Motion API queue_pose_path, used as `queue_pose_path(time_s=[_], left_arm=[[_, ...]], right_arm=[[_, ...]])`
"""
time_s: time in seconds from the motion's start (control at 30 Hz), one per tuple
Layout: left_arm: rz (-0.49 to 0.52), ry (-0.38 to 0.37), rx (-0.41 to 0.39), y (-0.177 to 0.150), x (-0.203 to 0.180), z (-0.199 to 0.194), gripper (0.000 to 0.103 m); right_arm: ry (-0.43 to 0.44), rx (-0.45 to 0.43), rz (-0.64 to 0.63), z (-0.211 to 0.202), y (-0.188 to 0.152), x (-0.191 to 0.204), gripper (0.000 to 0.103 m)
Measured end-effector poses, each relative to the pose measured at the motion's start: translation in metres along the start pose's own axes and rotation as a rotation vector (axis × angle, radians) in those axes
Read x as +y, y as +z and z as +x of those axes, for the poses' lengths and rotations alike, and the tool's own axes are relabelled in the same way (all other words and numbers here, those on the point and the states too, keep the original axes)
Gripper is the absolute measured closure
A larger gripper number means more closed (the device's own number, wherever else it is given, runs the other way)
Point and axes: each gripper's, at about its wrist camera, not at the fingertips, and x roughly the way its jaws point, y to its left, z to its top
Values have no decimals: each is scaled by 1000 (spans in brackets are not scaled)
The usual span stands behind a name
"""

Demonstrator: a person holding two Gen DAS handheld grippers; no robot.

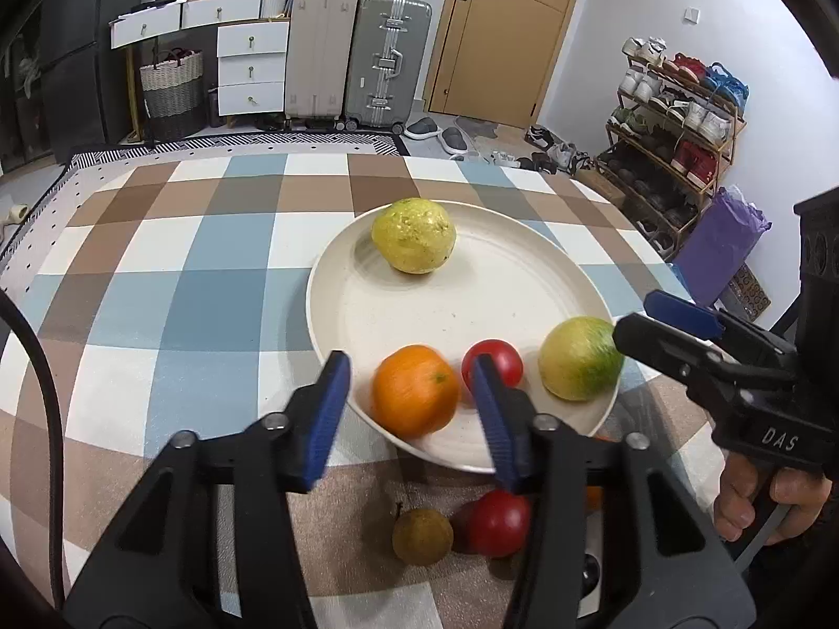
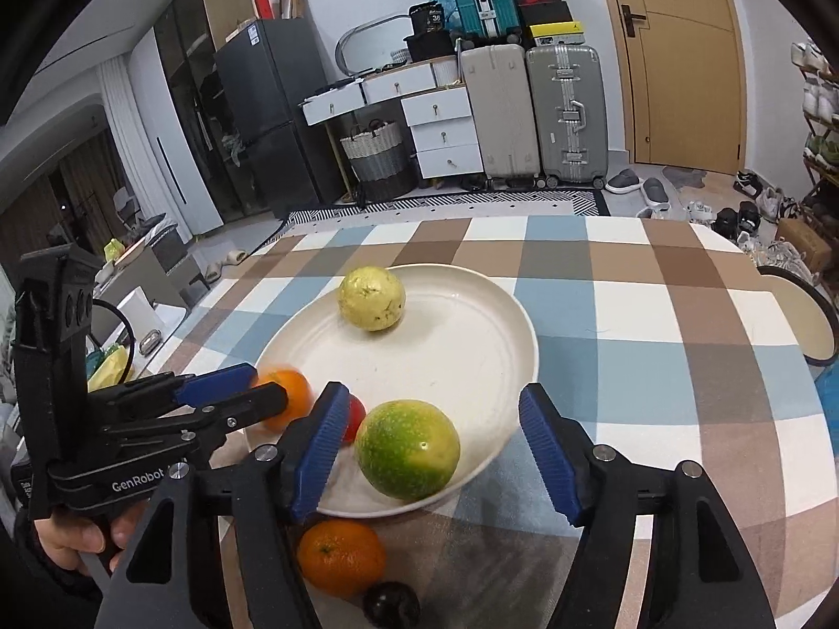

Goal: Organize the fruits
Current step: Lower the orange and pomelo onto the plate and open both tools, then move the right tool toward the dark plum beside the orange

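Observation:
A cream plate (image 1: 472, 293) on the checked tablecloth holds a yellow fruit (image 1: 414, 235) at its far side. At its near side lie an orange (image 1: 414, 390), a small red tomato (image 1: 498, 361) and a green-yellow fruit (image 1: 579, 359). My left gripper (image 1: 411, 367) stands open around the blurred orange, its pads clear of it. My right gripper (image 2: 432, 393) is open around the green-yellow fruit (image 2: 406, 448), with a wide gap on its right side. On the cloth in front of the plate (image 2: 472, 325) lie a brown fruit (image 1: 422, 537), a red fruit (image 1: 498, 521), a second orange (image 2: 341, 555) and a dark fruit (image 2: 390, 605).
A dark-rimmed dish (image 2: 807, 314) sits at the table's right edge. Checked cloth (image 1: 183, 288) spreads to the left of the plate. A hand (image 1: 760, 498) grips the right tool. Suitcases (image 1: 388, 57), drawers and a shoe rack (image 1: 676, 120) stand beyond the table.

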Motion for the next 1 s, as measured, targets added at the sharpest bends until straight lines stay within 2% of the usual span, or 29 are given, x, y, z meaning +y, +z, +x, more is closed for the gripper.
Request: queue_pose_path(time_s=[0.03,0.13,0.23,0.37,0.47,0.5,0.7,1.0], left_arm=[[-1,2,-8,0,0,-4,41],[0,13,-31,-2,0,-17,25],[8,33,-63,-5,0,-30,21],[16,63,-70,-11,0,-44,18],[13,85,-68,-17,1,-51,8],[12,97,-70,-19,1,-54,2],[21,102,-88,-32,-2,-68,1],[41,82,-69,-47,-9,-69,1]], right_arm=[[0,0,-1,-2,-1,-1,24],[13,8,-3,-8,-6,-2,14],[-2,17,-8,-14,-12,-1,5],[-17,16,-8,-22,-18,0,2],[-27,25,-11,-26,-22,1,0],[-30,26,-12,-27,-23,1,0],[-31,34,-25,-36,-31,5,0],[-42,64,-24,-40,-45,2,0]])
